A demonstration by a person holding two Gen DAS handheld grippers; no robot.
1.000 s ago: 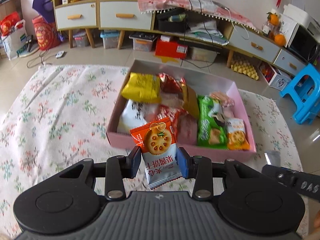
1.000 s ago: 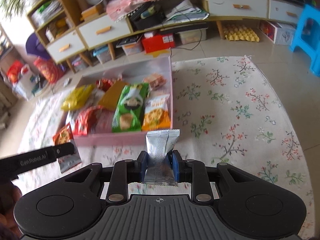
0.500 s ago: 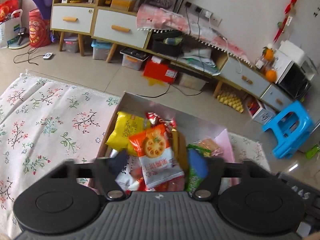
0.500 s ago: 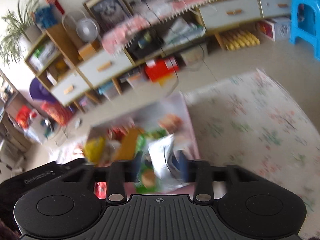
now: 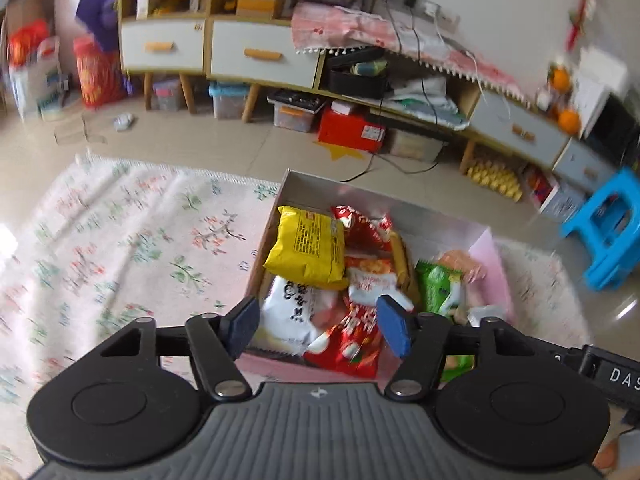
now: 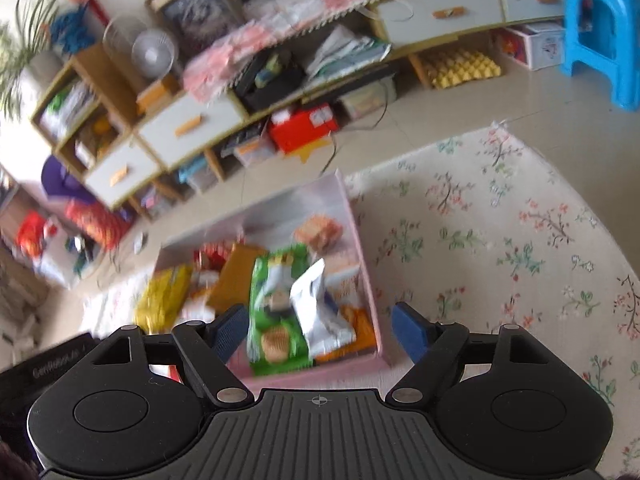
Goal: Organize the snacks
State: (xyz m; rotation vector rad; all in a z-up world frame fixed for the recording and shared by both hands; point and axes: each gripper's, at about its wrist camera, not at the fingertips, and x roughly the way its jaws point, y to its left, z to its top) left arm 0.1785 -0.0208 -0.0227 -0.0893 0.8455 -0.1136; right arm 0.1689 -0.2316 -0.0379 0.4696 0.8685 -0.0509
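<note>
Both hand-held grippers are released, jaws spread wide with nothing between the blue pads. On the left, the left hand-held gripper point(image 5: 319, 325) hangs over the near left part of the pink box point(image 5: 495, 270), which sits on the floral rug point(image 5: 120, 248). Between its pads, down in the box, lie a white packet with black characters point(image 5: 296, 308) and a red packet point(image 5: 352, 340); just beyond them rests the yellow packet point(image 5: 306, 246), with another red wrapper point(image 5: 362, 226) behind it and a brown packet point(image 5: 402, 268) standing on edge toward the middle. An orange-and-white biscuit packet point(image 5: 370, 280) lies on the pile just ahead of the right pad, blurred. Further right in this view is a green packet point(image 5: 438, 286) beside the pink wall. Moving right, the right hand-held gripper point(image 6: 318, 330) hovers above the near right part of the same box point(image 6: 352, 216). Between its pads the silver-white packet point(image 6: 320, 308) lies tilted across the green packet point(image 6: 272, 312) and an orange packet point(image 6: 360, 324) by the right wall; whether it has settled or is falling cannot be told from the blur. At the left edge of this view part of the other gripper's black body shows. Beyond the box stand the low cabinets point(image 6: 176, 128), a red carton point(image 6: 300, 128) on the floor, and at far right a blue stool point(image 6: 600, 28).
</note>
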